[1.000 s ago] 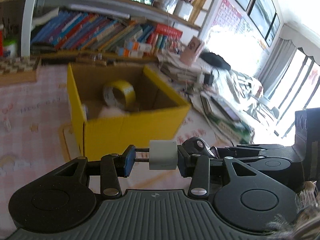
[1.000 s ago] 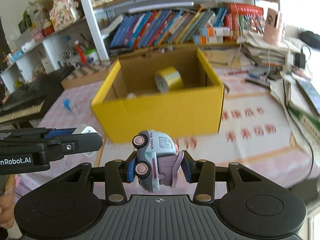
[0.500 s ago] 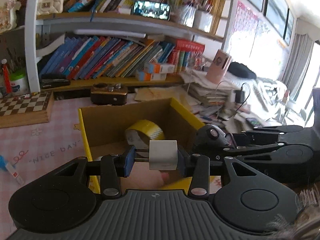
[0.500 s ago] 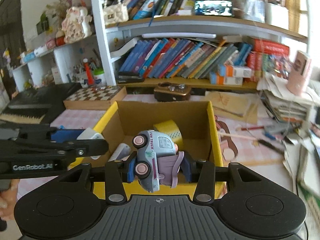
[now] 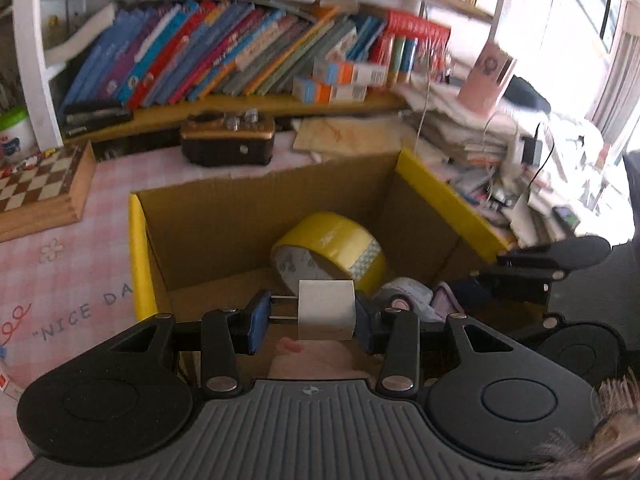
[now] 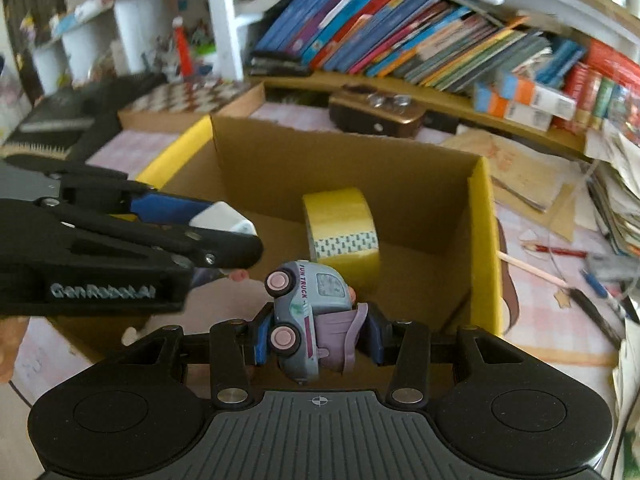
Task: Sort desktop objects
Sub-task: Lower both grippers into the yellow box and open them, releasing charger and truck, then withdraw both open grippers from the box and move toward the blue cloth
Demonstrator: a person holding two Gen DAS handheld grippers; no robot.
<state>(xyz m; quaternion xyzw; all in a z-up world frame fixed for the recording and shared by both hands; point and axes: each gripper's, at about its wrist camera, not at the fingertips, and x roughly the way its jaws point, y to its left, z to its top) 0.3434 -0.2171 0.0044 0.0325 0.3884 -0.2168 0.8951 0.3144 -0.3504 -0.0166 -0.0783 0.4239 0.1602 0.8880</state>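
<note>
My left gripper (image 5: 307,318) is shut on a white plug adapter (image 5: 326,312), held over the open yellow cardboard box (image 5: 138,240). My right gripper (image 6: 316,336) is shut on a grey and purple toy truck (image 6: 306,312), also over the box (image 6: 486,248). A yellow tape roll (image 5: 332,250) stands inside the box against its far wall; it also shows in the right wrist view (image 6: 340,232). The left gripper with its adapter (image 6: 224,220) shows at the left of the right wrist view. The toy truck (image 5: 412,300) shows at the right in the left wrist view.
A chessboard (image 5: 36,184) lies left of the box and a brown case (image 5: 228,144) behind it. Bookshelves (image 6: 400,48) line the back. Stacks of papers and cables (image 5: 500,152) crowd the right. A pencil and pens (image 6: 560,264) lie right of the box.
Both grippers have moved forward and down over the box opening, so I now look into it from above. Each still holds its object.
</note>
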